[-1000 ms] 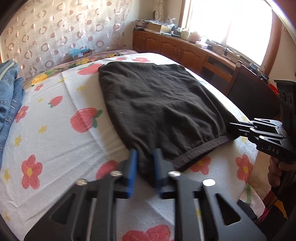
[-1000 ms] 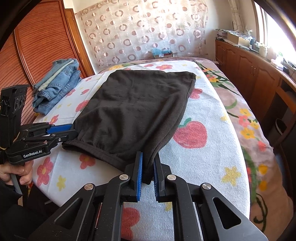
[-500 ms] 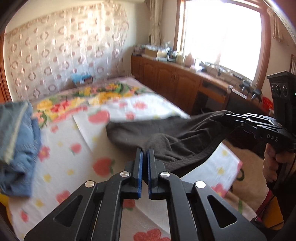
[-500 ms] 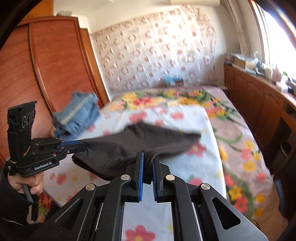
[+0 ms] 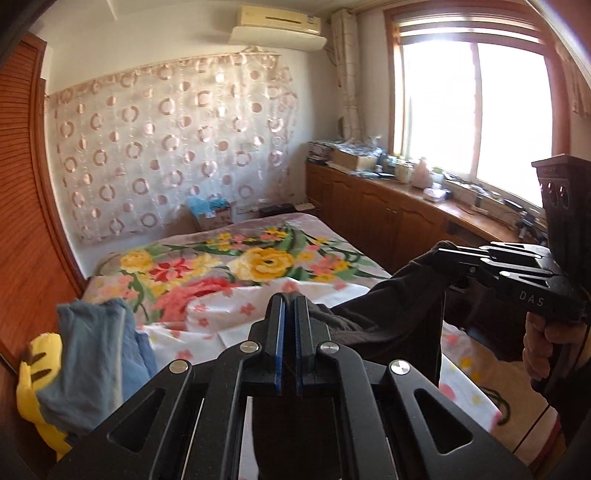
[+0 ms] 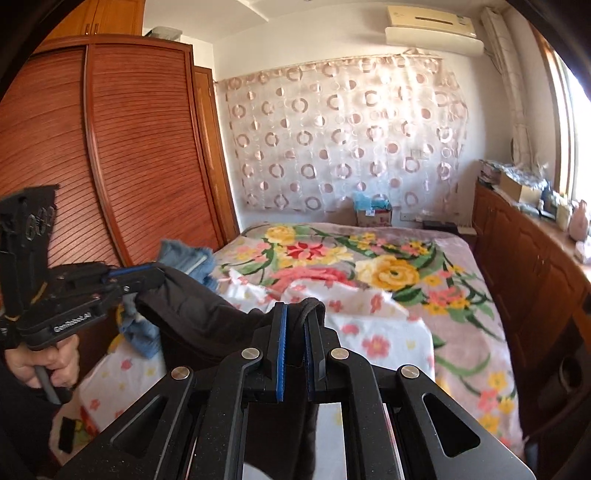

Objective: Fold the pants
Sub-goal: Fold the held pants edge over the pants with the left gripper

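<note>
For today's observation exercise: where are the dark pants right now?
In both wrist views the dark pants hang in the air above the floral bed, stretched between the left gripper and right gripper.

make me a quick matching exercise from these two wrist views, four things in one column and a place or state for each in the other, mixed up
Things:
1. dark pants
2. blue jeans
3. air conditioner
4. yellow plush toy

Places or states:
A. high on the wall above the curtain
B. piled on the bed beside the wardrobe
C. held up off the bed between the left gripper and the right gripper
D. partly hidden under the denim, at the picture's lower left

Pairs: 1-C, 2-B, 3-A, 4-D
</note>
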`<state>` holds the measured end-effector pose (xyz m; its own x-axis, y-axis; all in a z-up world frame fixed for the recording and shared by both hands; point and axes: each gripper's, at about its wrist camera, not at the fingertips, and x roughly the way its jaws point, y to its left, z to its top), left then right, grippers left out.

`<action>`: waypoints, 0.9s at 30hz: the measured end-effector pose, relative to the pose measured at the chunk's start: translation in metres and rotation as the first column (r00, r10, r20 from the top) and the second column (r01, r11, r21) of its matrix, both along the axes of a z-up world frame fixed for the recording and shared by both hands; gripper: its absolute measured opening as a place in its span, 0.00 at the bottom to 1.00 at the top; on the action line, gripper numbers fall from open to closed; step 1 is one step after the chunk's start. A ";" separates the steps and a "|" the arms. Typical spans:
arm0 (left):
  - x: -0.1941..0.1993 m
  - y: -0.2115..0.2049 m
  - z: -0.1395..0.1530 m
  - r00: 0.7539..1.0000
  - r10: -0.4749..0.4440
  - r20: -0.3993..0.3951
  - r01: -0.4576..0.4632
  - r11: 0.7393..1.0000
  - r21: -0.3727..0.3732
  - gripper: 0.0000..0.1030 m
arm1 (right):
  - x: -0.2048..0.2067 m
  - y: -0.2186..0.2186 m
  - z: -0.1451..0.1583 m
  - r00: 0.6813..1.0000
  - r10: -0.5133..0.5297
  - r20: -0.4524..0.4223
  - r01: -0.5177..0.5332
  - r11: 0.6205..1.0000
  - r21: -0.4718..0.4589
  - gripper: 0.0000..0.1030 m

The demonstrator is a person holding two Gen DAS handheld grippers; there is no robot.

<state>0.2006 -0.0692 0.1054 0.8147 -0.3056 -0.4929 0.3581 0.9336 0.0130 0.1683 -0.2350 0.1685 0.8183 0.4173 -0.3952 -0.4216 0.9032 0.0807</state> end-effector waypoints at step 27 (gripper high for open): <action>-0.099 0.027 -0.214 0.947 0.025 -0.322 -0.010 0.999 0.048 0.05 | -0.030 0.038 -0.212 0.932 0.125 -0.341 -0.160 0.984 -0.077 0.08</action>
